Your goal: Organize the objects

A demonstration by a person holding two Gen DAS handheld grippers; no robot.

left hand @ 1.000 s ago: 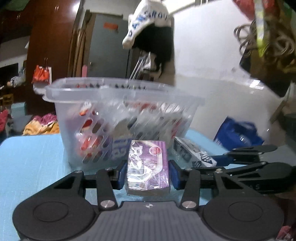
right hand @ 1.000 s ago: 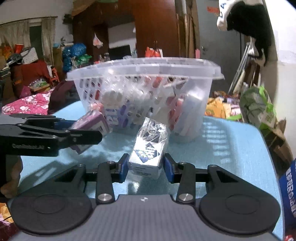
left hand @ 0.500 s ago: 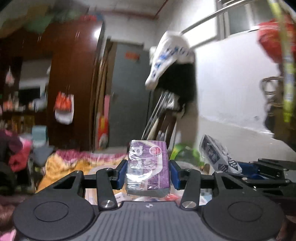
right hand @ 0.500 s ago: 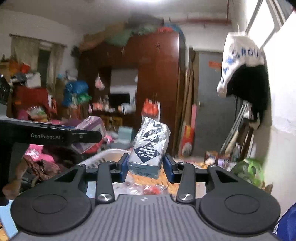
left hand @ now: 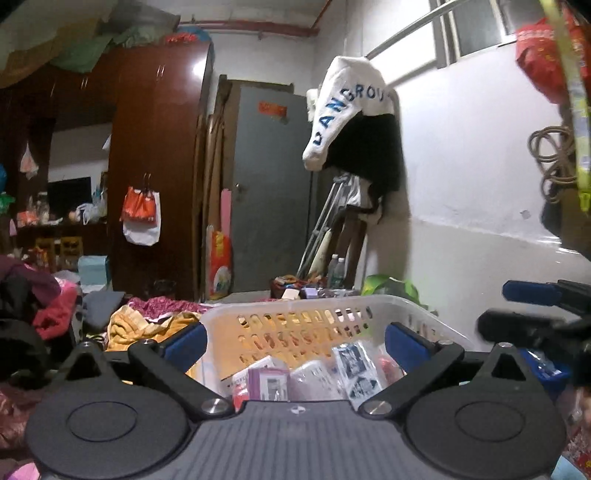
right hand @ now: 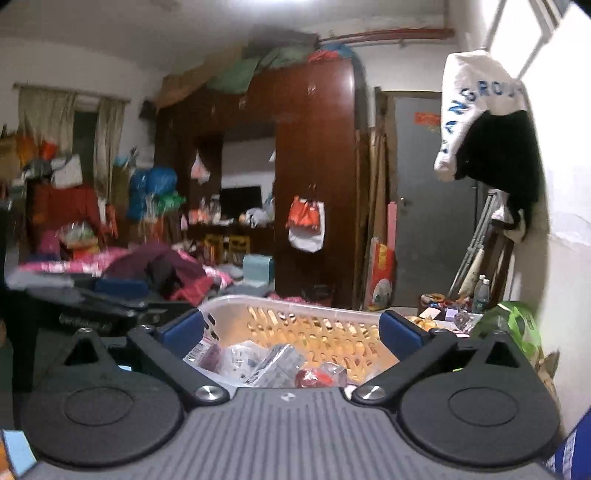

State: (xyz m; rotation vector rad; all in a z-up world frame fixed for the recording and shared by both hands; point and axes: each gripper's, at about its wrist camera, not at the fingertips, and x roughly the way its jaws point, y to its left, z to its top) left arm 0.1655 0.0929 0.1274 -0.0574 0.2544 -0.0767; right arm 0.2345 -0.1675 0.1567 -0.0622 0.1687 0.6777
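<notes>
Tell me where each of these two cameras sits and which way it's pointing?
Left wrist view: rides on the left gripper, looking forward over the white basket toward the grey door; its blue-padded fingers stand wide open, empty; the other gripper pokes in at right.
Right wrist view: rides on the right gripper, above the same basket, facing the brown wardrobe; its fingers stand open, empty.
Shared: basket with packets, door, wardrobe, hanging white cloth.

Lit dimly from overhead, glaring white off the glossy wardrobe door (left hand: 192,74). Blowing out around the window (right hand: 517,33) right of that wardrobe. Bending walls and frames toward every edge. Blurring softly left of the wardrobe, sinking the clutter (right hand: 74,236) there into murk.
</notes>
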